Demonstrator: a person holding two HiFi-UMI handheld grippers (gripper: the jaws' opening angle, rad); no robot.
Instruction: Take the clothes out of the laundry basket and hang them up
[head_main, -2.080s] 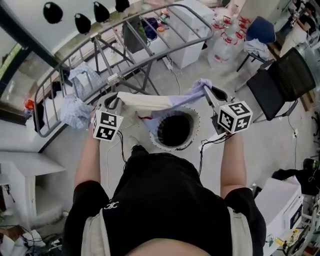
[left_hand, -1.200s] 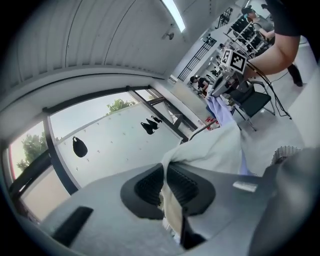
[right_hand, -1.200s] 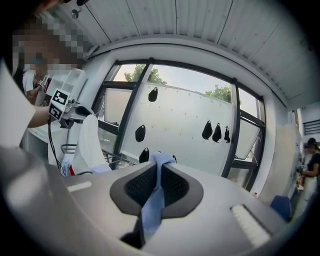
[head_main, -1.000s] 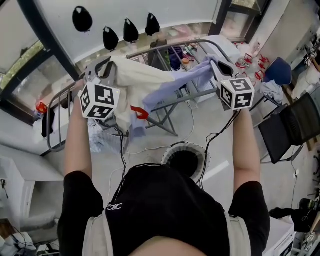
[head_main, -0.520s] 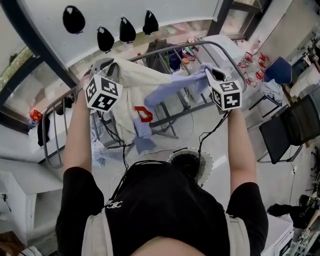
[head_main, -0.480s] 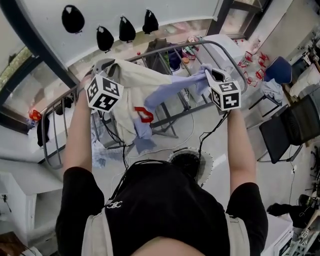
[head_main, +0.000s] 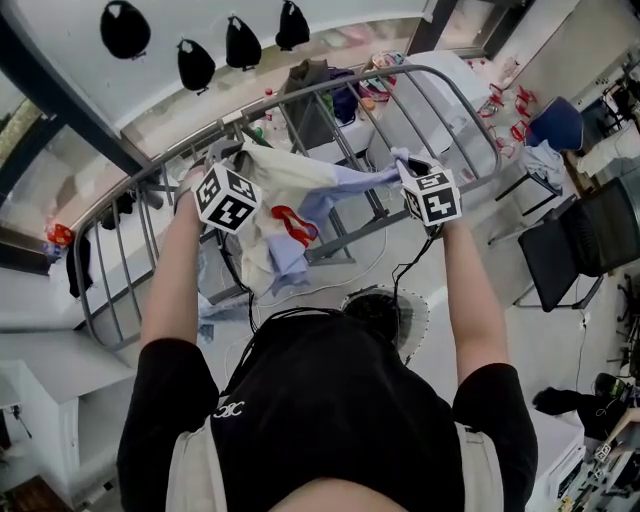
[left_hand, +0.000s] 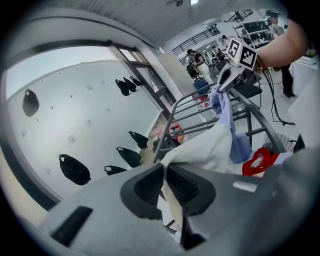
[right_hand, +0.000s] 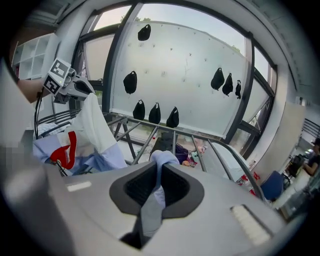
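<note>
A cream and pale-blue garment (head_main: 290, 195) with a red mark is stretched between my two grippers above the grey bars of the drying rack (head_main: 345, 85). My left gripper (head_main: 208, 165) is shut on its cream edge (left_hand: 210, 145), which the left gripper view shows pinched between the pads. Over on the right, my right gripper (head_main: 408, 165) is shut on the pale-blue end (right_hand: 161, 162), the cloth running down through its jaws. The round white laundry basket (head_main: 410, 315) stands on the floor below, mostly hidden by the person's head and shoulders.
A dark garment (head_main: 312, 78) hangs at the rack's far side. Black bag-like shapes (head_main: 195, 65) are stuck on the wall behind. A white cabinet (head_main: 455, 95), a blue chair (head_main: 555, 125) and a black chair (head_main: 590, 235) stand to the right. Cables trail over the floor.
The garment was lifted out of the basket and carried up. Over the last second both grippers have moved forward and lower with it, closer to the rack's bars.
</note>
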